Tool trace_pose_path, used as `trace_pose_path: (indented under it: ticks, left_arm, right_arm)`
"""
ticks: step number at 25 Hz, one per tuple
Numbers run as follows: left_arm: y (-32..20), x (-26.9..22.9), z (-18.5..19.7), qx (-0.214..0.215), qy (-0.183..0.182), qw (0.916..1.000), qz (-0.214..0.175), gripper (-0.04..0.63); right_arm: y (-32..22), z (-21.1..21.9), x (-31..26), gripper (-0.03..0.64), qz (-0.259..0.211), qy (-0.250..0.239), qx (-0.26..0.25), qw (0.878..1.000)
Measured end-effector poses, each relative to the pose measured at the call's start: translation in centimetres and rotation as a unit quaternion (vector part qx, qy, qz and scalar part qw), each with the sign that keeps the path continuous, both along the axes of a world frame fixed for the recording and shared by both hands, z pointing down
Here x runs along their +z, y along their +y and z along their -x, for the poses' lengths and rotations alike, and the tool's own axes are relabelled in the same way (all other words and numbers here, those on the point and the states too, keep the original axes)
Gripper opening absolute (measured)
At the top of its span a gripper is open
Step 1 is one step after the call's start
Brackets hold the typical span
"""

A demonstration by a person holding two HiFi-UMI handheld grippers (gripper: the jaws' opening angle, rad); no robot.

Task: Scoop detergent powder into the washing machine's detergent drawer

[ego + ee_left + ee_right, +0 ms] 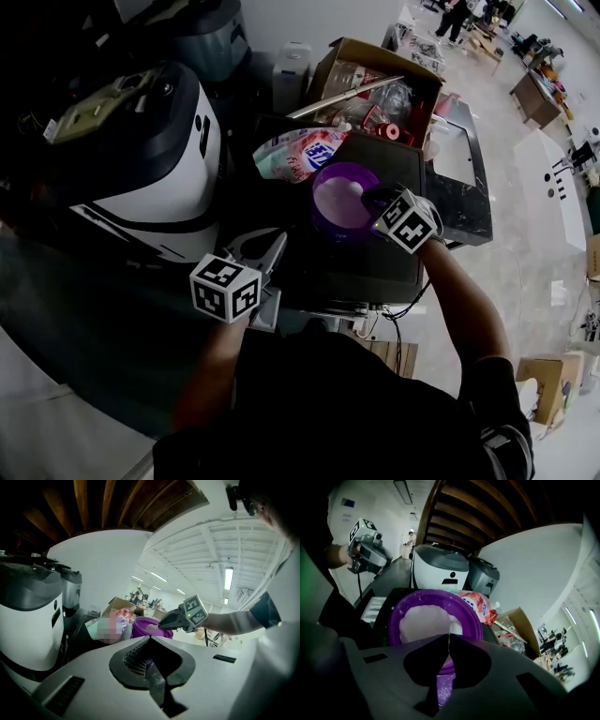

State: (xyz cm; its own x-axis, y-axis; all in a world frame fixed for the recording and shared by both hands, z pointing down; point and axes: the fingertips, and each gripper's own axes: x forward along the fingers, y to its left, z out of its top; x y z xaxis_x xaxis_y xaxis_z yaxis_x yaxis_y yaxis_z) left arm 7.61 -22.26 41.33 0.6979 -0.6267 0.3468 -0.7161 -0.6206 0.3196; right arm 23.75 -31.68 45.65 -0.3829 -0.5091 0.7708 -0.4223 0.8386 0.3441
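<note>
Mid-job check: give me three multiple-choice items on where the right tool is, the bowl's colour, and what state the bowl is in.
1. The right tool is at:
A the bowl
B the white machine
C the cardboard box

2. The bowl is:
A green
B purple
C yellow

3. The bowl is:
A empty
B lidded
C holding white powder

Key: 1 A, its tip reaches the bowl's edge in the head view. 2 B, the bowl is purple in all three views. 3 C, the powder heap shows in the open bowl in the right gripper view.
</note>
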Motion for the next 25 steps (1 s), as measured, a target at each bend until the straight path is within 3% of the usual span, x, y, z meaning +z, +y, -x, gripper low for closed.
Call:
trace_pose_path:
  ticks: [4, 7, 15, 25]
  left_arm:
    - [0.5, 0.3, -0.2, -0.003, -0.009, 0.9999, 0.006, 0.008]
    - [0.9, 0.6, -0.3, -0.005, -0.015, 0.9998, 0.013, 0.008]
    - [1.6, 0.9, 0.3, -0.021, -0.02, 0.9994, 0.02, 0.008]
    - [1.8, 0.9, 1.7, -0.048, -0.001, 0.9988, 0.012, 0.009]
  right_arm:
    - [-0.2, -0.5, 0.8, 0.021, 0.002, 0.086, -0.057, 0.995]
    - [-0.7, -0.9, 0.9, 0.021, 0.005, 0.119, -0.087, 0.989]
    - [-1.3, -1.2, 1.3, 0.021, 0.025, 0.161, -0.127, 0.978]
    - [-0.9, -1.2, 1.4, 0.021, 0.047, 0.173, -0.128, 0.975]
